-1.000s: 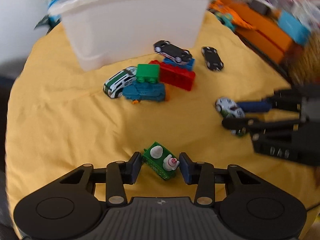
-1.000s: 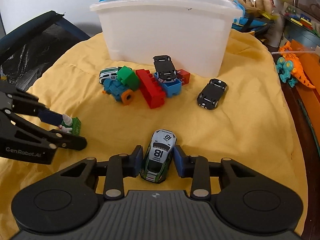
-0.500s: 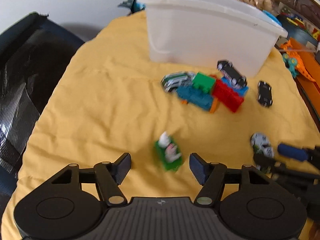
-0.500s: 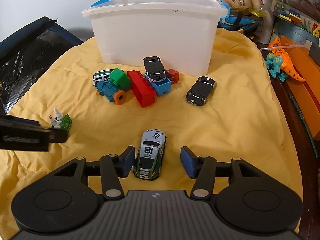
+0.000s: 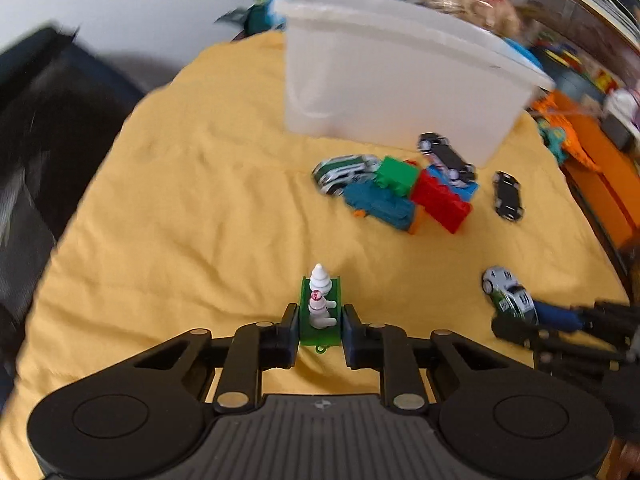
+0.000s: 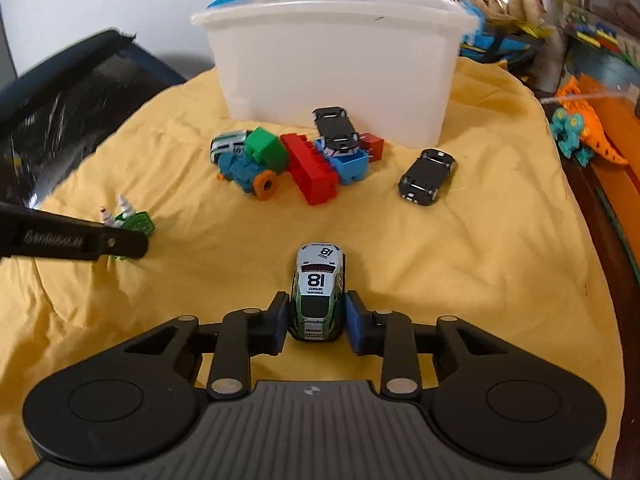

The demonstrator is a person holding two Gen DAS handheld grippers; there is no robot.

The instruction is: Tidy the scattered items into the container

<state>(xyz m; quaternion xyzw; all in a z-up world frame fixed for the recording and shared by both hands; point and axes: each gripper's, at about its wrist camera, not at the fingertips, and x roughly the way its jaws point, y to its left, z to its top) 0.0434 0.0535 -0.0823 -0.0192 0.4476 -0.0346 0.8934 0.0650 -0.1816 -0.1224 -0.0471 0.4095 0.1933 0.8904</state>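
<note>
My left gripper is shut on a small green plate with white figures, low over the yellow cloth. My right gripper is shut on a green and white number 18 toy car. The white plastic container stands at the back; it also shows in the left wrist view. In front of it lies a pile: a green-white car, a blue toy vehicle, green, red and blue bricks, and a black car on top. Another black car lies to the right.
A yellow cloth covers the surface. A black mesh chair is at the left. An orange and teal dinosaur toy and an orange track lie off the cloth at the right. Bags and toy clutter stand behind the container.
Both grippers were shut, opened half a second ago, and have closed again: the left on the green plate with figures, the right on the number 18 car. Both views shifted slightly.
</note>
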